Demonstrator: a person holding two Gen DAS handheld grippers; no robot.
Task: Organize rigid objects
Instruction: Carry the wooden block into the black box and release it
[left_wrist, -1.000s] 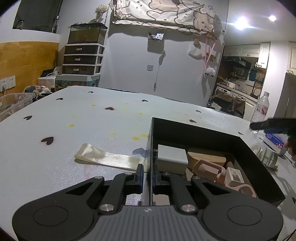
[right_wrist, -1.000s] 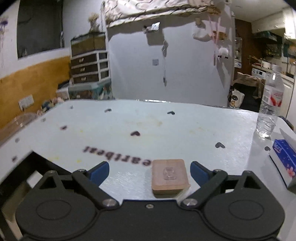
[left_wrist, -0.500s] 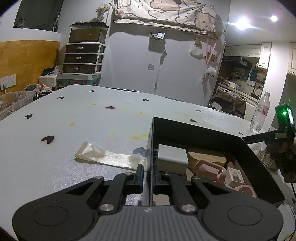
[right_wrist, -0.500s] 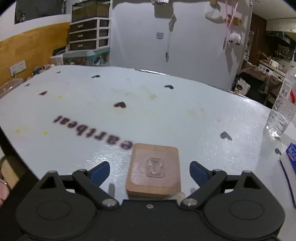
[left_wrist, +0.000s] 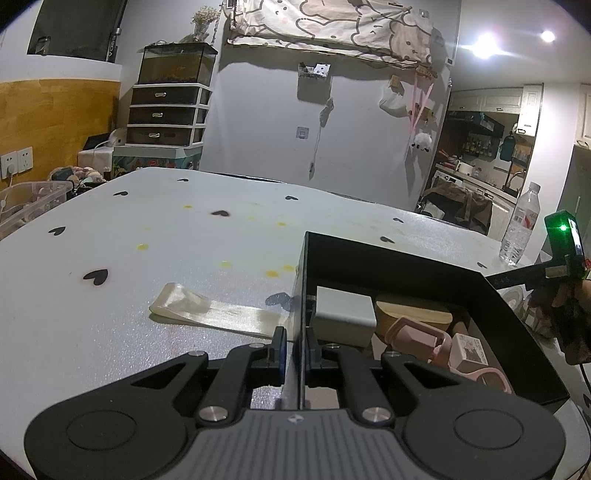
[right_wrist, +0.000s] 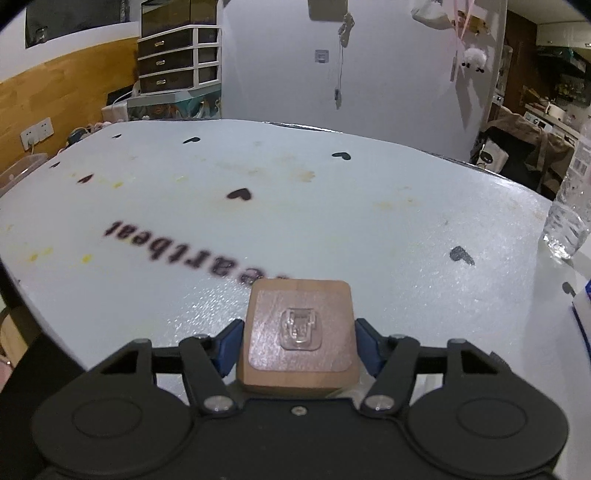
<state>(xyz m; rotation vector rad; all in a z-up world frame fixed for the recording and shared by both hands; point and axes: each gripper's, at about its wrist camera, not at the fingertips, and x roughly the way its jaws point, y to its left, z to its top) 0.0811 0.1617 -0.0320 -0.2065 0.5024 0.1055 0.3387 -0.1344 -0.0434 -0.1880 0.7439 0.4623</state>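
- The right gripper (right_wrist: 297, 345) was closing its jaws around the wooden block (right_wrist: 298, 338) on the table (right_wrist: 332, 221).
- The left gripper (left_wrist: 295, 347), shut, pinched the box (left_wrist: 406, 258) wall.
- Step: grasping. Next likely needs a firm grip, then lifting toward the box.

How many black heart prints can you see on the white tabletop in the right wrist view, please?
7: two at the far edge, one far right, one central, two at left, one near right. Others may be hidden.
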